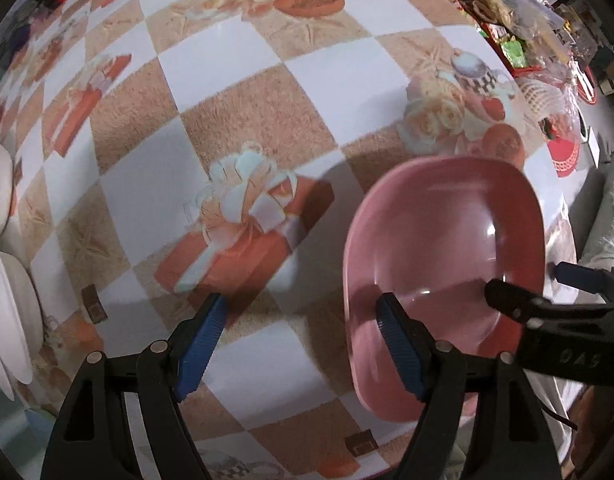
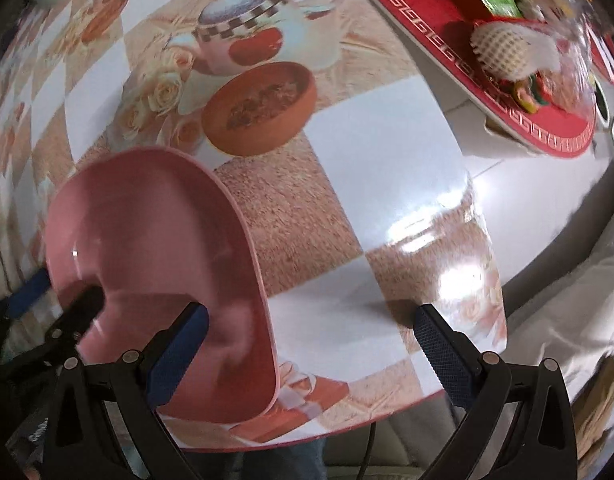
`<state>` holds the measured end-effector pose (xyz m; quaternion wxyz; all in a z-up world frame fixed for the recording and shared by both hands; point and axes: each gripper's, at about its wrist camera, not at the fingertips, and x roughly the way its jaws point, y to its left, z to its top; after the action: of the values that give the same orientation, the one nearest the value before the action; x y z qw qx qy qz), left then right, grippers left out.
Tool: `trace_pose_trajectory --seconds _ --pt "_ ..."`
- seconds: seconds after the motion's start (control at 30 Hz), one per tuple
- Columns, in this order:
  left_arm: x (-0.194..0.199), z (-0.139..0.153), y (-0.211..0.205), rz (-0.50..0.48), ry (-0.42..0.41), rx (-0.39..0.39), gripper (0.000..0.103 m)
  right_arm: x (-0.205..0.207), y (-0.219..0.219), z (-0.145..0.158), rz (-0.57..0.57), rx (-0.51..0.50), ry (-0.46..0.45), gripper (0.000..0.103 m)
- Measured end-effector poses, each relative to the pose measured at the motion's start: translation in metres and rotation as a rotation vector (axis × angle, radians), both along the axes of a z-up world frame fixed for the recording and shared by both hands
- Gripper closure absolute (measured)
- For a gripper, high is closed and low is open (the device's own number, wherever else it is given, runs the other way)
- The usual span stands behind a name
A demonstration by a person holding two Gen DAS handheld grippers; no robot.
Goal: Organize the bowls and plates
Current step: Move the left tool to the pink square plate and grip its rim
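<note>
Pink bowl (image 1: pixel 447 248) under both open grippers' inner fingers

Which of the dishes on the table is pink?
The bowl lying between the two grippers, near the table's edge. It is pink; the other dishes, stacked at the left edge of the left camera's view, are white.

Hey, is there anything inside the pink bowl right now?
No food shows inside the pink bowl; only one finger each of the left gripper and right gripper hangs over it. Those fingers cover part of its floor.
</note>
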<state>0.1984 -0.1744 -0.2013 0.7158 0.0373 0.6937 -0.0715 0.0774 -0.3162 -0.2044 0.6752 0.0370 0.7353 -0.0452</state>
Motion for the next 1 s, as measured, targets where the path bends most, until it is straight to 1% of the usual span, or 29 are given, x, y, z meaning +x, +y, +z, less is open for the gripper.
trace_pose_trajectory --seconds 0.1,0.27,0.43,0.47,0.53,0.6,0.63,0.7,0.73,0.77,0.8,0.83,1.0 --pt "0.006 -0.002 -0.005 0.005 -0.008 0.003 0.02 0.001 0.005 0.002 0.04 -0.002 -0.018 0.0" --pt "0.008 -0.004 -0.007 0.013 -0.023 0.001 0.02 0.001 0.004 0.001 0.039 0.008 -0.014 0.0" --pt "0.005 -0.003 -0.005 0.009 -0.016 0.001 0.02 0.008 0.002 -0.001 0.038 0.012 0.021 0.0" --pt "0.006 -0.003 -0.004 0.009 -0.011 0.001 0.022 0.01 0.0 -0.003 0.037 0.008 0.02 0.0" --pt "0.005 -0.001 -0.006 -0.002 -0.009 -0.001 0.029 0.009 0.0 -0.002 0.037 0.006 0.009 0.005" --pt "0.003 0.002 -0.012 -0.027 -0.012 -0.008 0.046 0.006 0.007 0.004 0.05 0.008 -0.005 0.018" --pt "0.003 0.003 -0.016 -0.038 -0.011 -0.01 0.051 0.005 0.011 0.007 0.064 0.009 -0.01 0.022" --pt "0.002 0.005 -0.024 -0.061 -0.004 -0.025 0.072 0.003 0.016 0.011 0.087 0.012 -0.019 0.038" --pt "0.002 0.005 -0.027 -0.067 0.005 -0.036 0.078 0.002 0.017 0.013 0.091 0.017 -0.024 0.044" --pt "0.001 0.005 -0.029 -0.067 0.017 -0.047 0.082 0.001 0.018 0.015 0.089 0.028 -0.032 0.061" --pt "0.002 0.004 -0.03 -0.064 0.025 -0.053 0.082 0.001 0.018 0.016 0.085 0.045 -0.037 0.076" --pt "0.001 0.004 -0.03 -0.06 0.028 -0.054 0.082 0.0 0.018 0.017 0.073 0.071 -0.035 0.077" --pt "-0.003 0.003 -0.023 -0.05 0.034 -0.062 0.083 -0.003 0.021 0.016 0.058 0.085 -0.021 0.078"
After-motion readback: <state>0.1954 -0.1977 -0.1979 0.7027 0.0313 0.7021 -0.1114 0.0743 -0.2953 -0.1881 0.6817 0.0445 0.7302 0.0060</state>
